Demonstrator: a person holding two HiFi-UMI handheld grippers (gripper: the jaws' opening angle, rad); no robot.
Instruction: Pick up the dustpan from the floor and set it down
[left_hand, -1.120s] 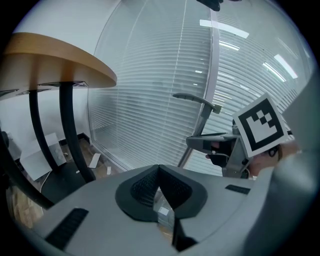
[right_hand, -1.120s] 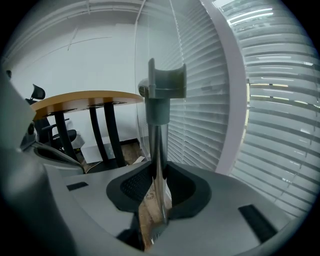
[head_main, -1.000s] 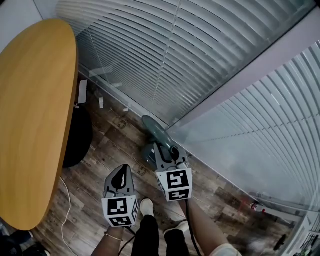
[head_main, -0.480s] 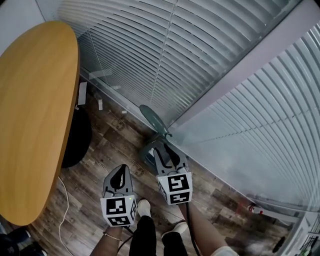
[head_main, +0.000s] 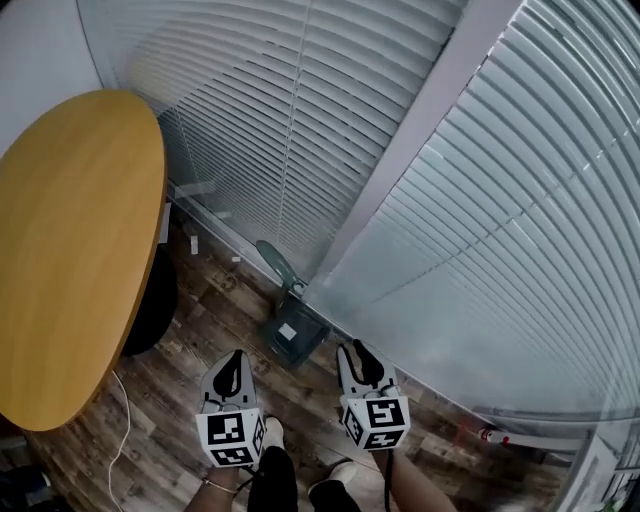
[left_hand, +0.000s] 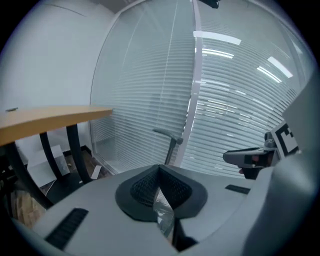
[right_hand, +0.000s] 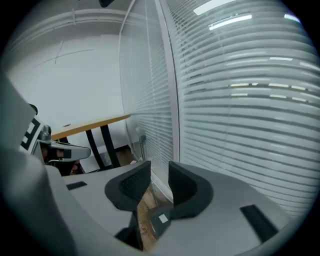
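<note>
The dark grey dustpan (head_main: 293, 337) sits on the wood floor against the glass wall, its long handle (head_main: 276, 266) leaning up toward the blinds. My right gripper (head_main: 360, 350) hangs to the right of the pan and nearer to me, clear of it. Its jaws are open with nothing between them. In the right gripper view, the pan (right_hand: 159, 220) shows low down through the gap in the right gripper (right_hand: 159, 172). My left gripper (head_main: 233, 357) hovers to the pan's left, also apart from it. In the left gripper view its pads (left_hand: 150, 185) meet at the tip and hold nothing.
An oval wooden table (head_main: 70, 250) fills the left, its black base (head_main: 155, 300) on the floor beside the pan. A white cable (head_main: 125, 420) and small white scraps (head_main: 195, 243) lie on the floor. Glass walls with blinds (head_main: 480, 250) close off the far side. The person's shoes (head_main: 268, 432) are below.
The right gripper has let go of the dustpan handle and drawn back to the right and up. The pan stays on the floor by the glass. The left gripper has risen a little.
</note>
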